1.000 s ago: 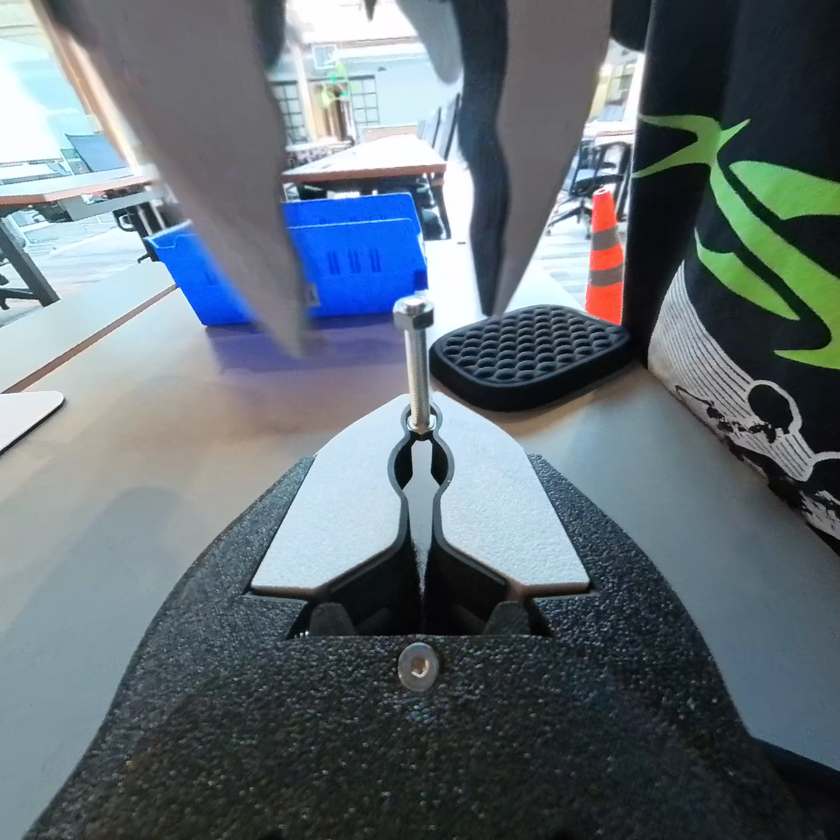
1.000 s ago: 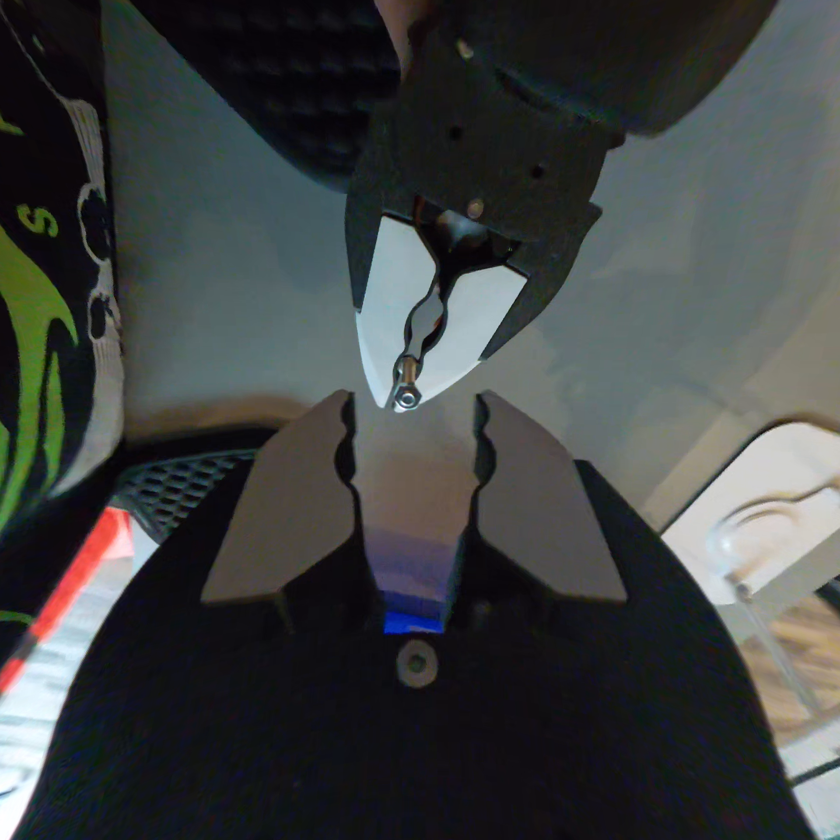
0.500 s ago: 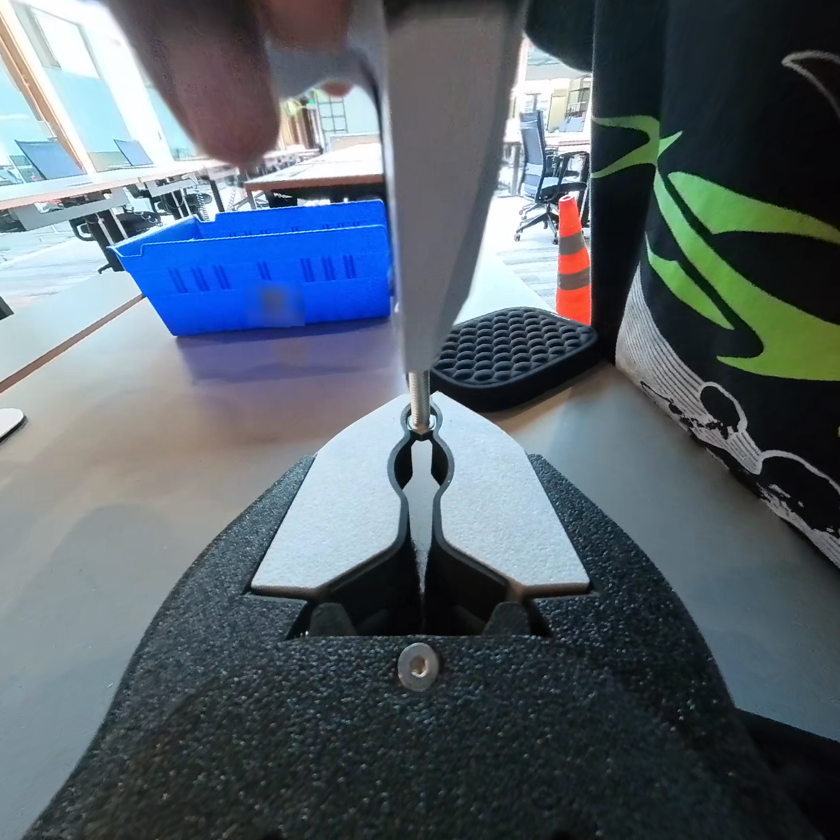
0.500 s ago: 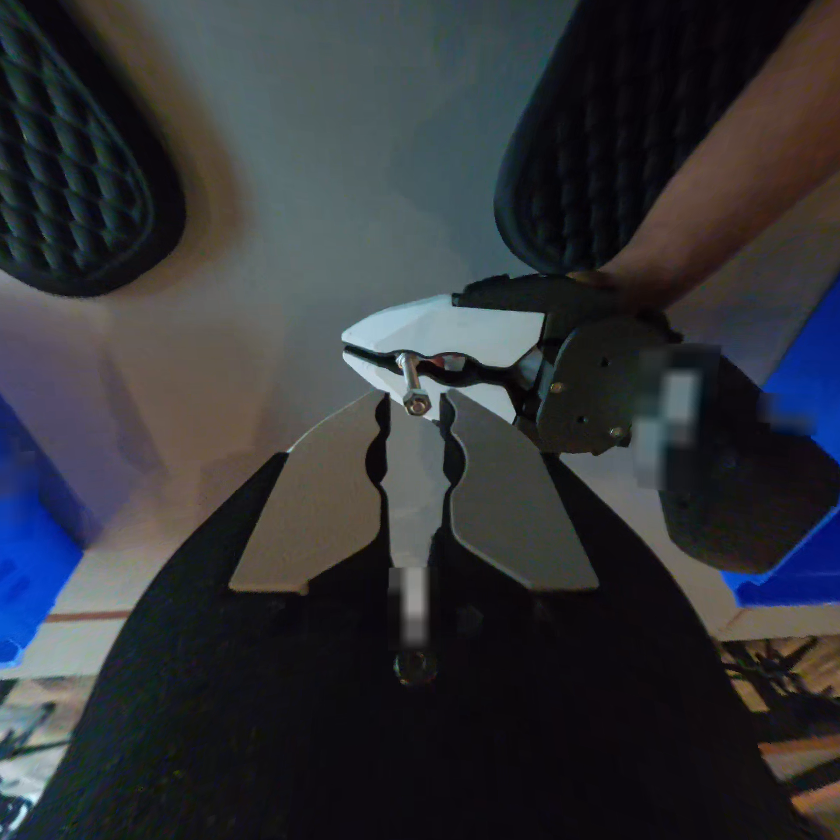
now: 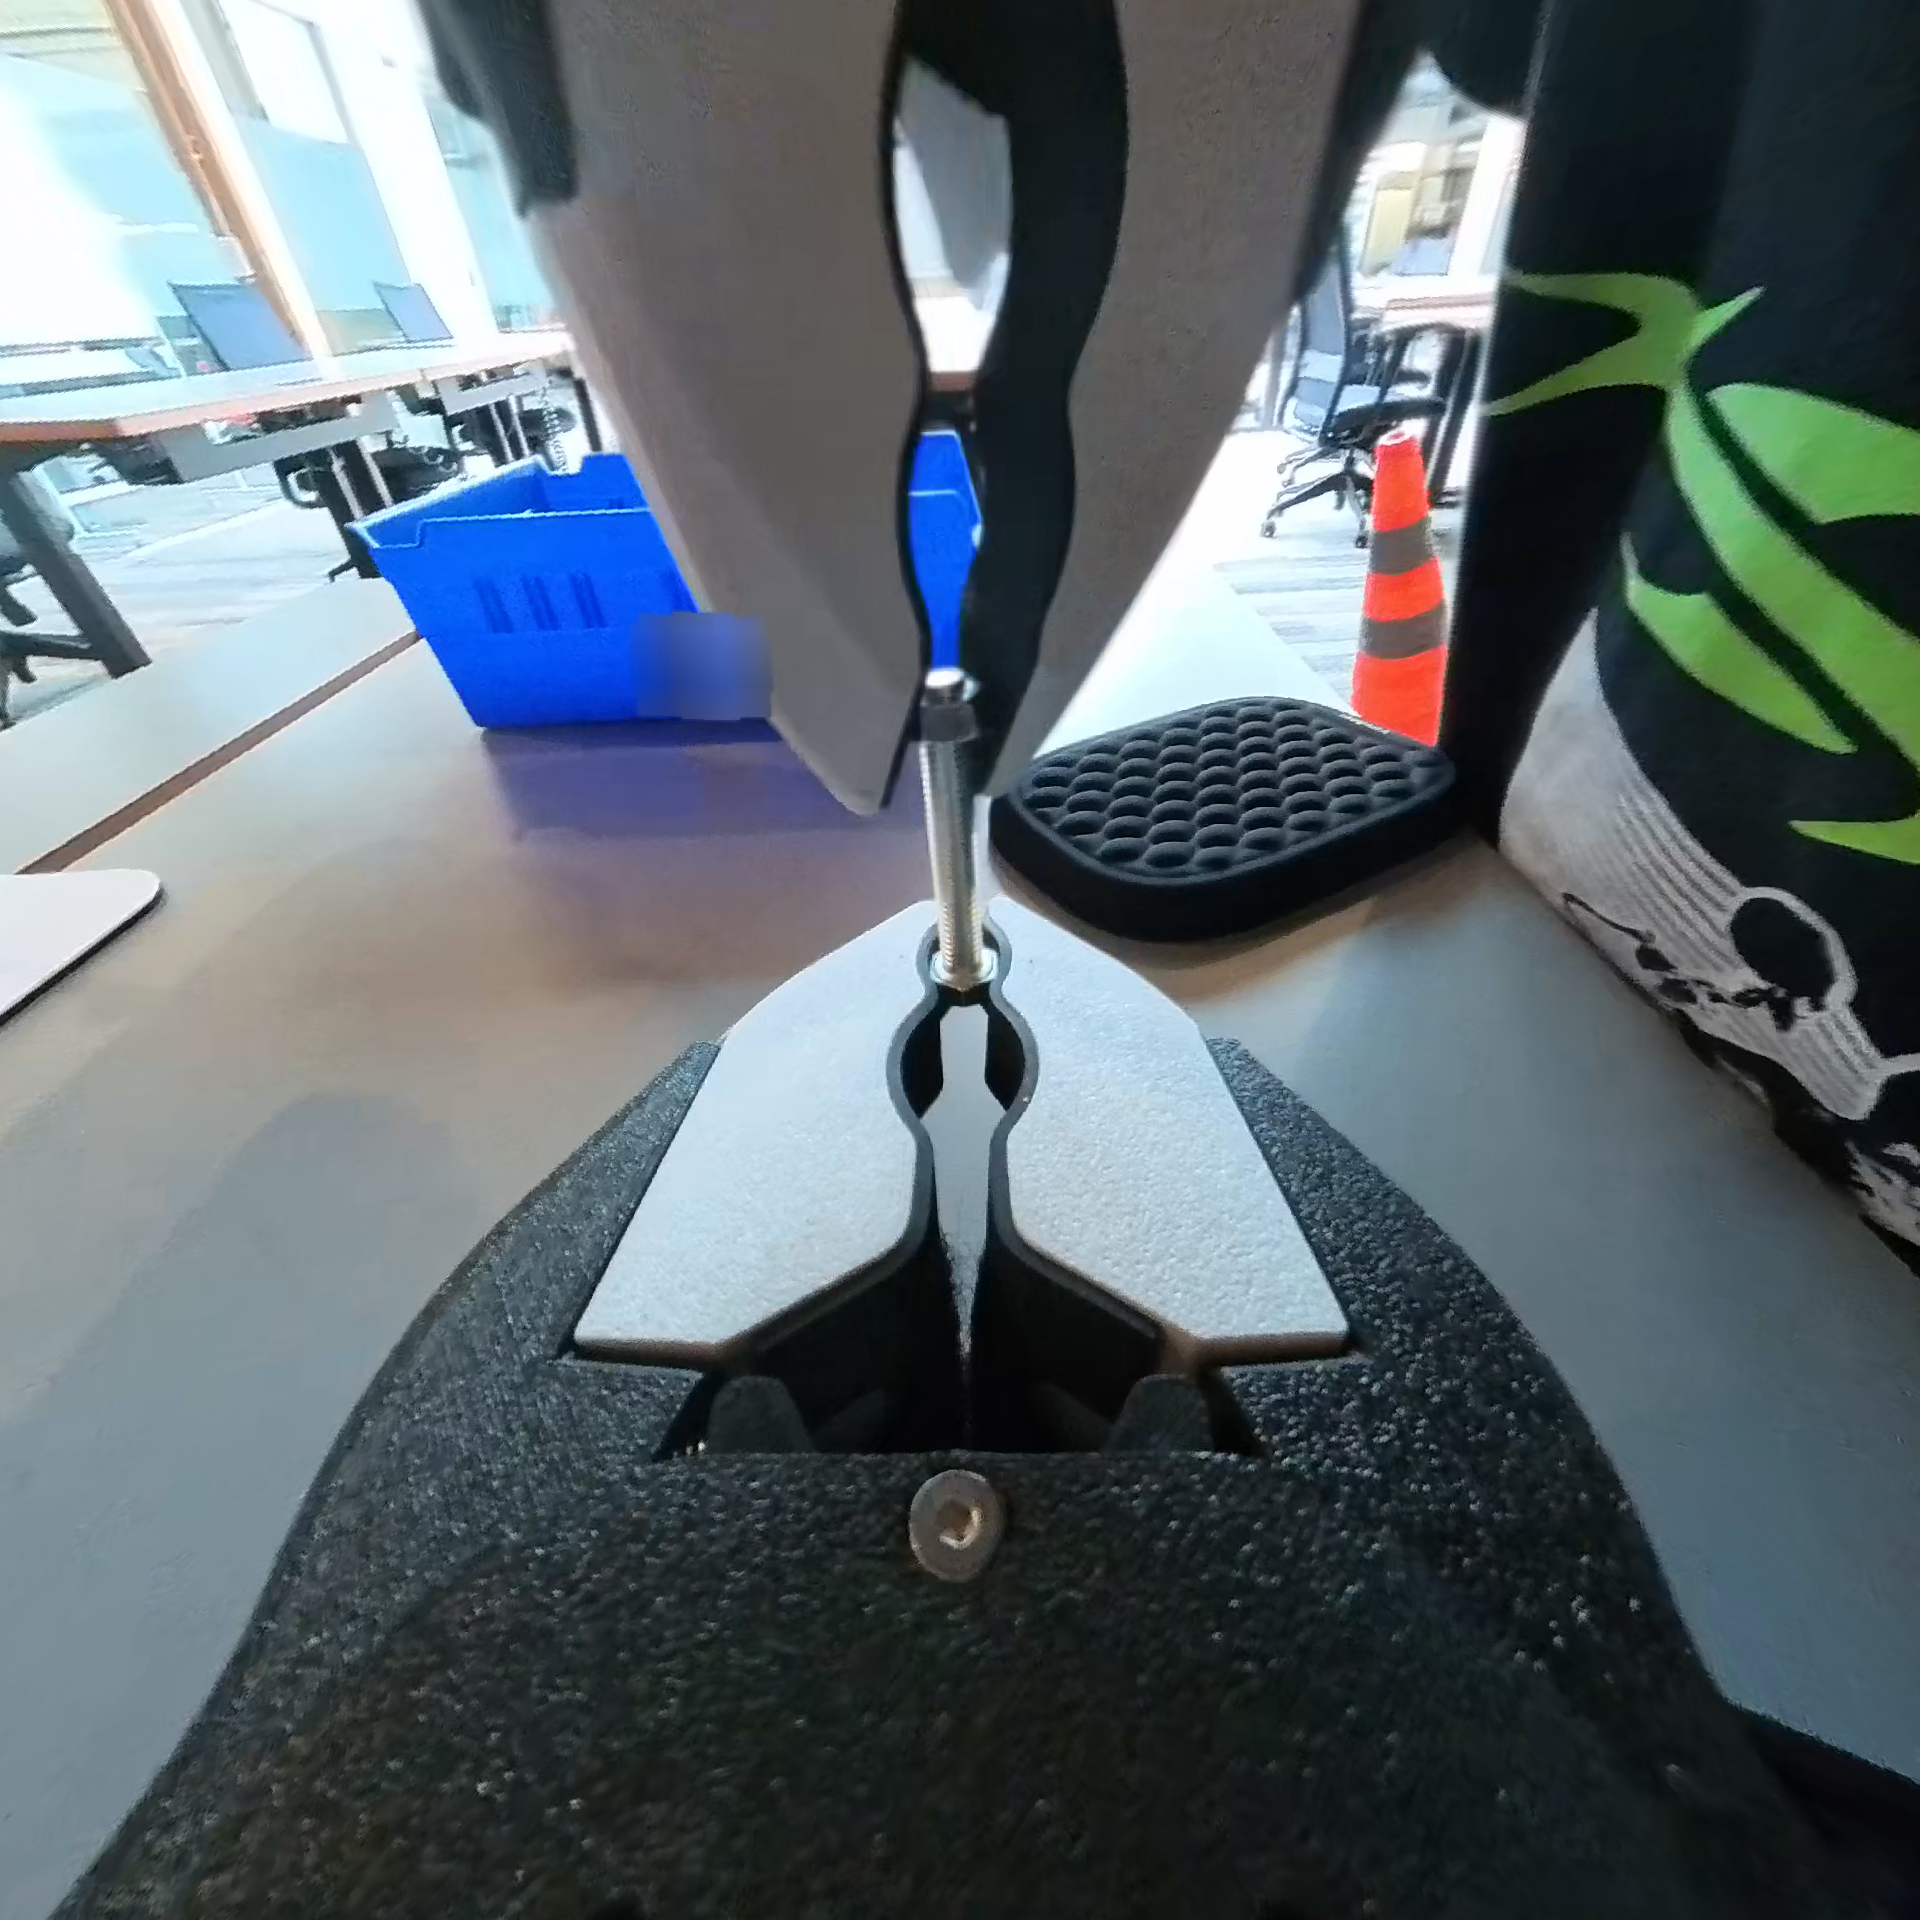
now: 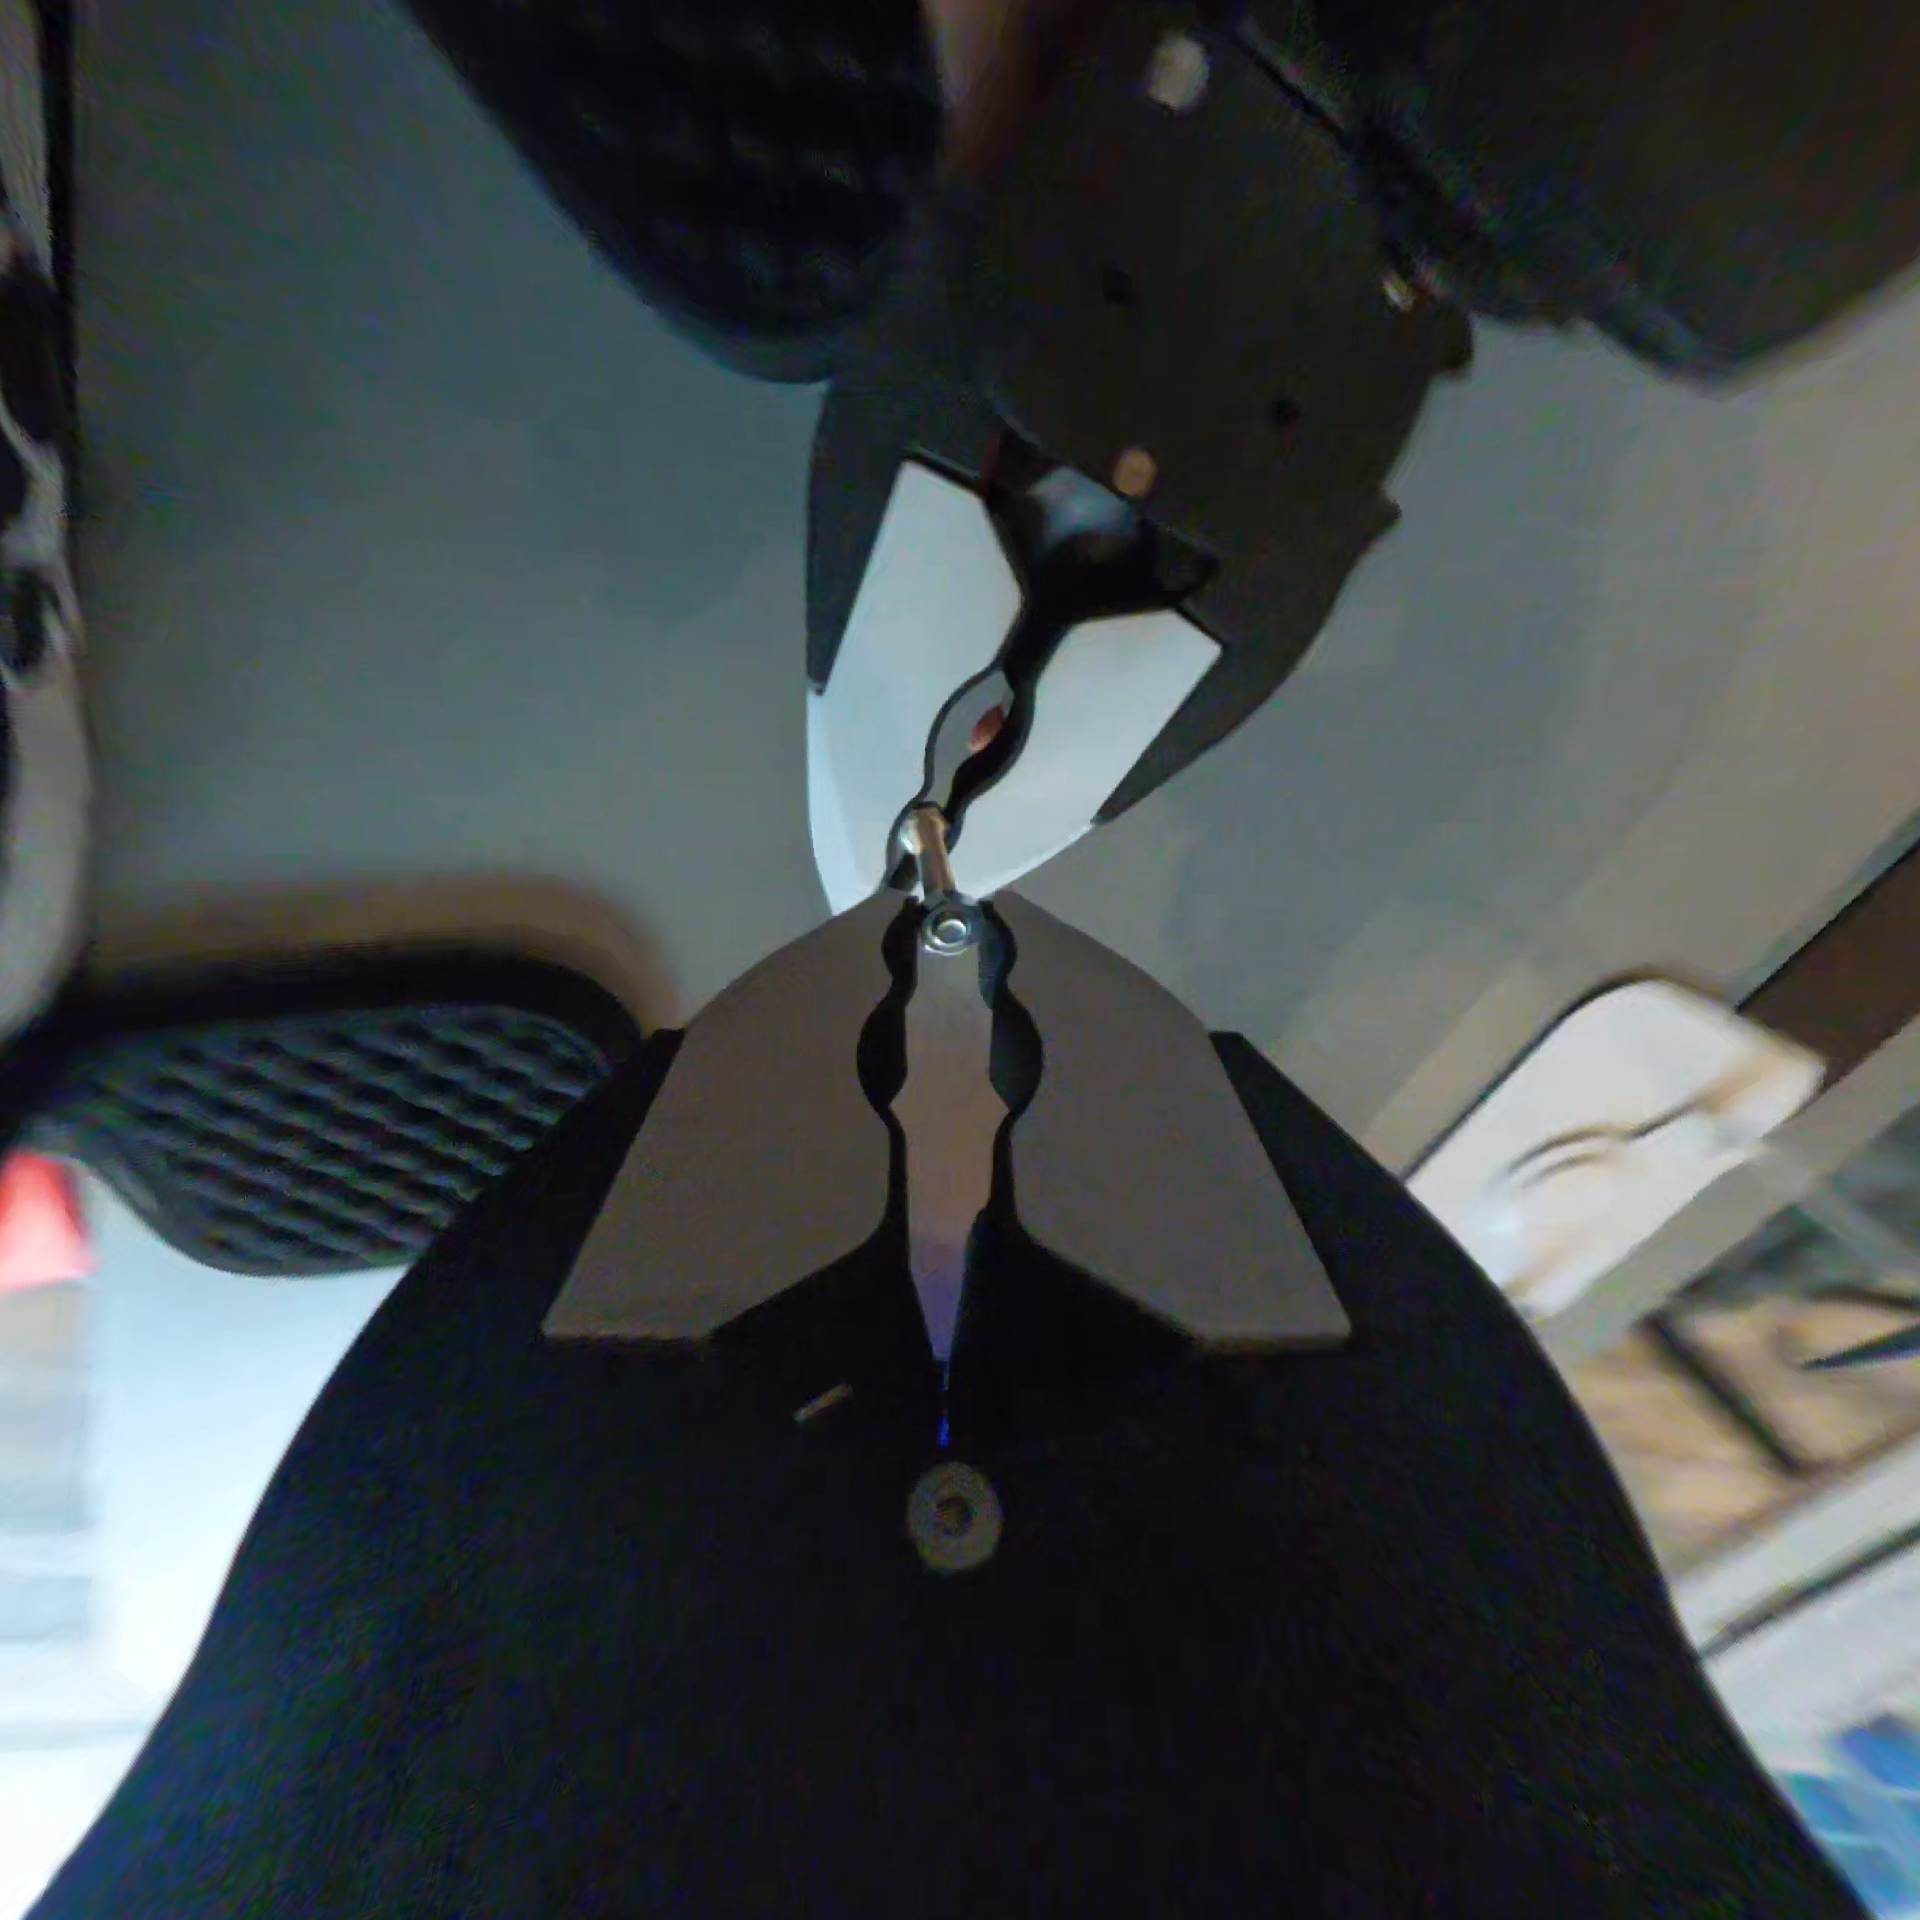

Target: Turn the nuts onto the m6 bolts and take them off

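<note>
The left tool (image 5: 961, 971), closed on the nut (image 5: 964, 975), is steadying the upright bolt (image 5: 951, 831) while the right tool (image 6: 948, 928) is pinching its head to turn it.

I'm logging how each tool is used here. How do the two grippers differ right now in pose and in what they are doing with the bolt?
The left gripper lies low and level, clamping the bolt's lower end; the right gripper comes down from above, tips closed around the nut at the top. The left fingers nearly meet along their length; the right fingers keep a gap behind the nut. Both have pale grey fingers on black bodies.
</note>
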